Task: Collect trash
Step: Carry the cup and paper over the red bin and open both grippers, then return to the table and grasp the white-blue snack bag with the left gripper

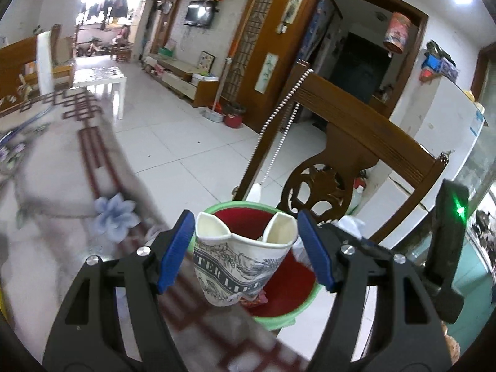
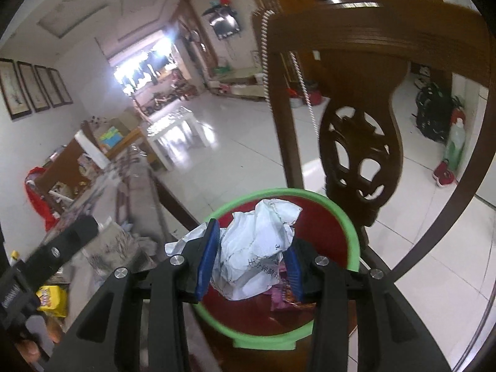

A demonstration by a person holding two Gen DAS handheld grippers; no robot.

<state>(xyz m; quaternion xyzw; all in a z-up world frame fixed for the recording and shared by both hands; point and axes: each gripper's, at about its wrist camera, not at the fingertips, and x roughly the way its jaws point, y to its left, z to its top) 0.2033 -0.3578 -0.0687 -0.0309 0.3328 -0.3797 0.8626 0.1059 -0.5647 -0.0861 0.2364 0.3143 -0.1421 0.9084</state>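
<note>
In the left wrist view my left gripper point(image 1: 245, 249) is shut on a crushed paper cup point(image 1: 238, 266) with dark print, held over the near rim of a red bin with a green rim point(image 1: 305, 305). In the right wrist view my right gripper point(image 2: 249, 263) is shut on a crumpled white paper point(image 2: 259, 245), held above the same bin point(image 2: 352, 229). Some coloured wrappers point(image 2: 283, 297) lie in the bin's bottom. The right gripper's body point(image 1: 446, 248) shows at the right of the left wrist view.
A carved wooden chair point(image 1: 334, 161) stands right behind the bin, with a bead cord point(image 1: 279, 124) hanging on it. A table with a flowered cloth point(image 1: 62, 186) lies to the left. A yellow snack bag point(image 2: 52, 300) lies on it. White tiled floor point(image 1: 186, 142) spreads beyond.
</note>
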